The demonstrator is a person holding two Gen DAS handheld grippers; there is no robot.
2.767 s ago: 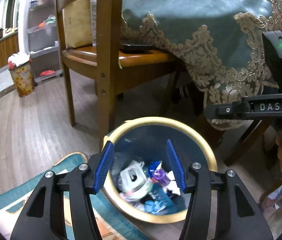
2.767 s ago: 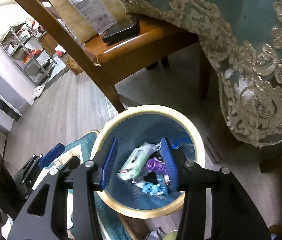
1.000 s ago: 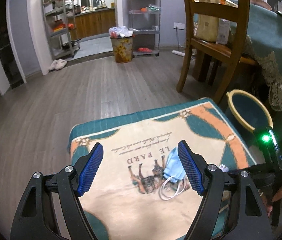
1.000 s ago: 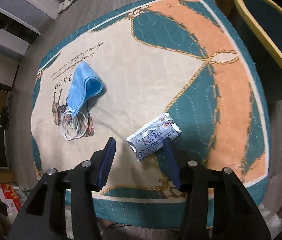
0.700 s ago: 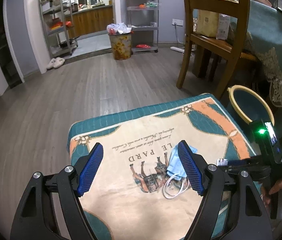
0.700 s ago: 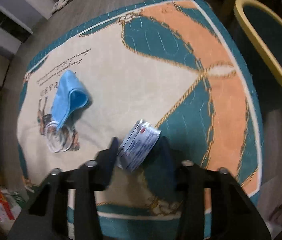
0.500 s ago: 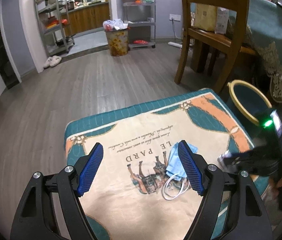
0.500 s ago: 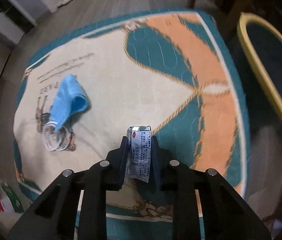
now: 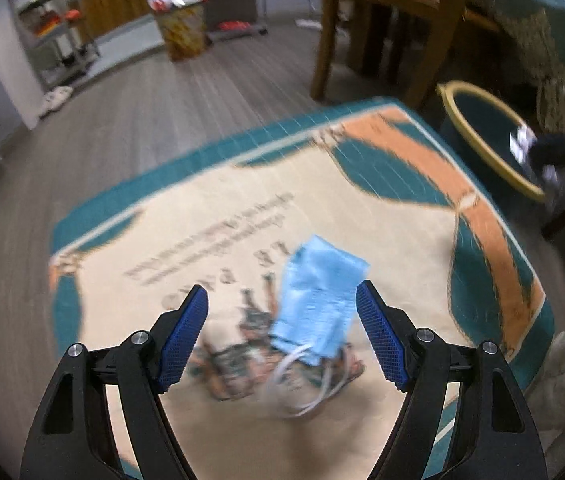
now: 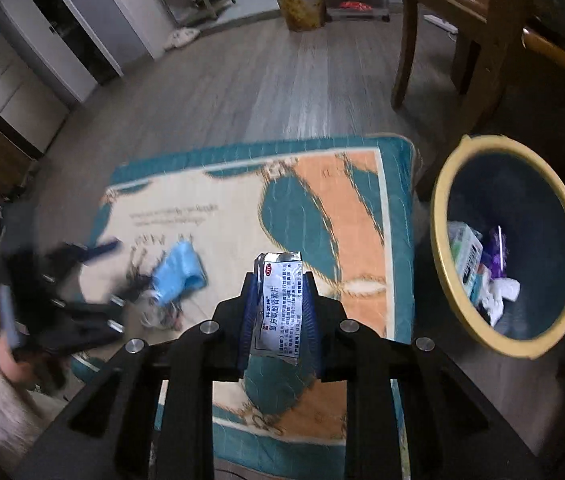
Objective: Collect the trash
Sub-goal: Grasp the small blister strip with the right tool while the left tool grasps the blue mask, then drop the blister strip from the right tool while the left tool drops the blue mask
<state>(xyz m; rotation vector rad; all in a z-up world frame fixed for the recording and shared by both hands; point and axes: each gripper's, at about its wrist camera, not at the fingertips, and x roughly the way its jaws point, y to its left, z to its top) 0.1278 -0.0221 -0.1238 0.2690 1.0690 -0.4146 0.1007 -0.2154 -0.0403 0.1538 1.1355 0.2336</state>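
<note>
The silver foil packet [image 10: 280, 306] that lay flat on the mat [image 10: 362, 216] a second earlier stood upright in my right gripper [image 10: 278, 312], long axis pointing up, its jaws having just closed to clamp it above the mat. One blue face mask [image 9: 318, 304] remained on the mat, its long axis running away from me, ear loops nearest, between the wide-apart, empty jaws of my left gripper [image 9: 282, 332], which had dropped closer. One yellow-rimmed trash bin [image 10: 438, 216] stood just beside the mat
</note>
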